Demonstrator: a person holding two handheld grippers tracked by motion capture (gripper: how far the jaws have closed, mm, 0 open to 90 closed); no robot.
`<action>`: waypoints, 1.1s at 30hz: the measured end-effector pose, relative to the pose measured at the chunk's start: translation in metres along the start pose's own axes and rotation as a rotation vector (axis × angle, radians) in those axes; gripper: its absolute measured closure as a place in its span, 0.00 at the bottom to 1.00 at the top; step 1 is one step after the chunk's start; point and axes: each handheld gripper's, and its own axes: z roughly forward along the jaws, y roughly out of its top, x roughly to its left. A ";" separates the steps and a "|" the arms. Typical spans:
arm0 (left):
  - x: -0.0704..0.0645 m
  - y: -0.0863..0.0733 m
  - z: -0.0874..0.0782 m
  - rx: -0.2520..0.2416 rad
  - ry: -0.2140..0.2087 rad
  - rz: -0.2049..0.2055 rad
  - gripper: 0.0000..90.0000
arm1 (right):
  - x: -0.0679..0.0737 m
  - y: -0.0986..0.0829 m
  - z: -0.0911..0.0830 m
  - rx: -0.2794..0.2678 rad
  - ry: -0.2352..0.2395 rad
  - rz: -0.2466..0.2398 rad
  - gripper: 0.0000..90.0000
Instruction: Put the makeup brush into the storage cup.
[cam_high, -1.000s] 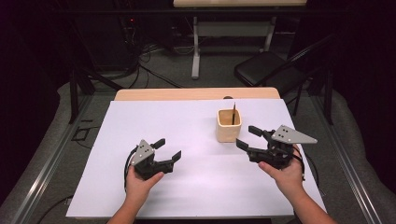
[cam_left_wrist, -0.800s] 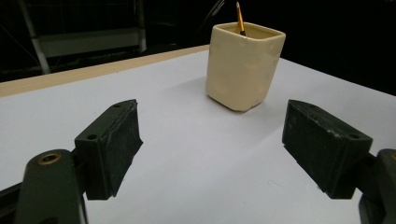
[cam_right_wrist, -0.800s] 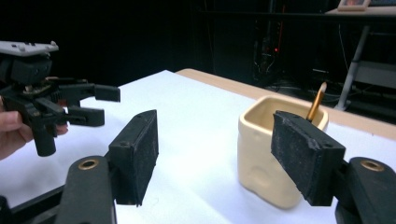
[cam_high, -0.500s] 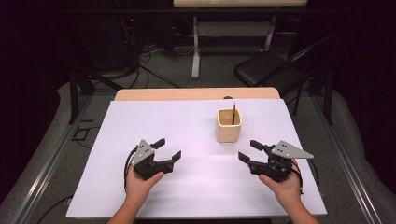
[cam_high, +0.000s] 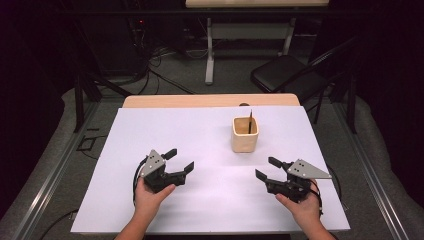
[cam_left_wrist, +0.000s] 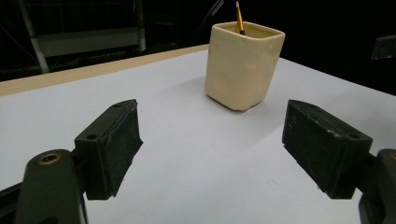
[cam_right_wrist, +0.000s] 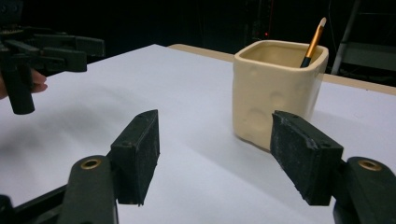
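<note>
A cream square cup (cam_high: 245, 134) stands upright on the white table sheet (cam_high: 210, 135), right of centre, with a thin pencil (cam_high: 250, 120) leaning inside it. My left gripper (cam_high: 180, 161) rests open at the front left, nothing between its jaws. My right gripper (cam_high: 268, 169) sits open at the front right, below the cup and apart from it. The left gripper view has the cup (cam_left_wrist: 243, 65) ahead with the pencil tip (cam_left_wrist: 239, 17) poking out, beyond my own gripper (cam_left_wrist: 212, 149). In the right gripper view the cup (cam_right_wrist: 275, 88) and pencil (cam_right_wrist: 314, 41) stand just beyond my gripper (cam_right_wrist: 217, 161).
The wooden tabletop edge (cam_high: 210, 100) shows behind the sheet. A black chair (cam_high: 285, 75) and a table frame stand on the floor beyond. The other hand's gripper (cam_right_wrist: 32, 53) appears at the far left of the right gripper view.
My right gripper has moved down toward the front edge of the table, away from the cup. The left gripper has stayed put.
</note>
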 end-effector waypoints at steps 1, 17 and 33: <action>0.000 0.000 0.000 0.001 0.000 0.000 0.22 | 0.000 -0.001 0.001 0.002 -0.001 -0.005 0.37; -0.001 -0.002 0.003 0.011 -0.009 0.004 0.22 | -0.004 -0.014 0.006 0.054 0.014 0.051 0.38; -0.002 -0.003 0.004 0.017 -0.014 0.006 0.22 | -0.020 -0.019 0.006 0.059 -0.006 0.141 0.38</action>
